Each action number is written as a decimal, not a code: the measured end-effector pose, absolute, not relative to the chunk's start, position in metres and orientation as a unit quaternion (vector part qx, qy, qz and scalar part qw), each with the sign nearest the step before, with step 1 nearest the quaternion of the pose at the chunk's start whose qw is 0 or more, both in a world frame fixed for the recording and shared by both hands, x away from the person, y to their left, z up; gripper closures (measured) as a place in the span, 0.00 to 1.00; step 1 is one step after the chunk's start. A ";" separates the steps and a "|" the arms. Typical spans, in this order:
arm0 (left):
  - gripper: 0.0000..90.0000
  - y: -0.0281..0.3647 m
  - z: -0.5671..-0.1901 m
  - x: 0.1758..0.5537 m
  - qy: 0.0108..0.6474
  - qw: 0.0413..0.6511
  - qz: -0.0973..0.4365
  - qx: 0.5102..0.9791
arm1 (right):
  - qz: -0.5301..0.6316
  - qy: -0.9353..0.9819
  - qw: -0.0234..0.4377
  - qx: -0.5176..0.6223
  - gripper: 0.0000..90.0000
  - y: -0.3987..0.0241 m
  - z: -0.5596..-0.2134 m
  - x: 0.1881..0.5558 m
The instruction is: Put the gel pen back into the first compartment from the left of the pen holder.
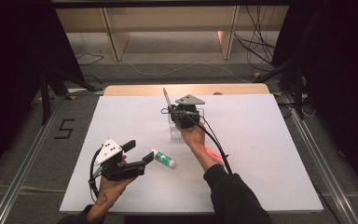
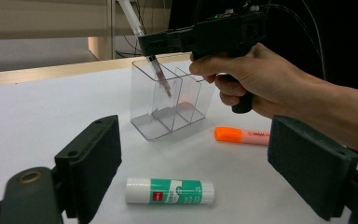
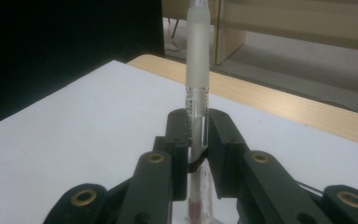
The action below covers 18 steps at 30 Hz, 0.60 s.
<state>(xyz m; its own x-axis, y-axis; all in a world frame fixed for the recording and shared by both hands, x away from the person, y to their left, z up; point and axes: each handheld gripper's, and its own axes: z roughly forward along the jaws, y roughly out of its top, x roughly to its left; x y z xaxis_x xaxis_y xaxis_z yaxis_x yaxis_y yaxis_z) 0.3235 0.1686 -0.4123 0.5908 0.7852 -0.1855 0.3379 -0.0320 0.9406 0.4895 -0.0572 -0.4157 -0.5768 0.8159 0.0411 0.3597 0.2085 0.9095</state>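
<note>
While the jaws are working: two grippers over a white table (image 1: 261, 140).
Right gripper (image 3: 196, 140): clamping a pen (image 3: 198, 88), tip dipping into the clear holder (image 2: 168, 100).
Left gripper (image 2: 196, 163): hovering with jaws spread wide, glue stick (image 2: 169, 191) lying between them.
Highlighter (image 2: 242, 135): lying beside the holder.

glue stick (image 2: 169, 191), highlighter (image 2: 242, 135), clear organizer (image 2: 170, 100)

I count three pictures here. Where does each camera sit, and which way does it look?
High view: above the person's side, facing forward and down at the white table; both forearms enter from below.
Left gripper view: rides the left tongs, open above a glue stick; the right hand shows.
Right gripper view: rides the right tongs, shut on a pen.
Shared: the pen goes into a clear organizer.
</note>
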 end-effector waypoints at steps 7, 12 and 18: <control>0.19 0.168 -0.412 0.324 0.407 0.565 0.198 0.690 | 0.485 0.745 0.225 0.399 0.83 -0.061 -0.419 0.489; 0.19 0.169 -0.412 0.324 0.407 0.565 0.199 0.690 | 0.488 0.739 0.207 0.414 0.51 -0.066 -0.416 0.486; 0.19 0.169 -0.412 0.323 0.407 0.565 0.200 0.689 | 0.508 0.729 0.185 0.420 0.39 -0.080 -0.400 0.481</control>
<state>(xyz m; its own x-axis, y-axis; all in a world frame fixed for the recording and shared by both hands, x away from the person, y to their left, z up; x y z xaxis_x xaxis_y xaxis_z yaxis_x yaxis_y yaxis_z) 0.3234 0.1686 -0.4121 0.5880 0.7875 -0.1846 0.3360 -0.0302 0.9414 0.4808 -0.0803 -0.3996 -0.5790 0.8003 0.1558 0.4240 0.1323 0.8959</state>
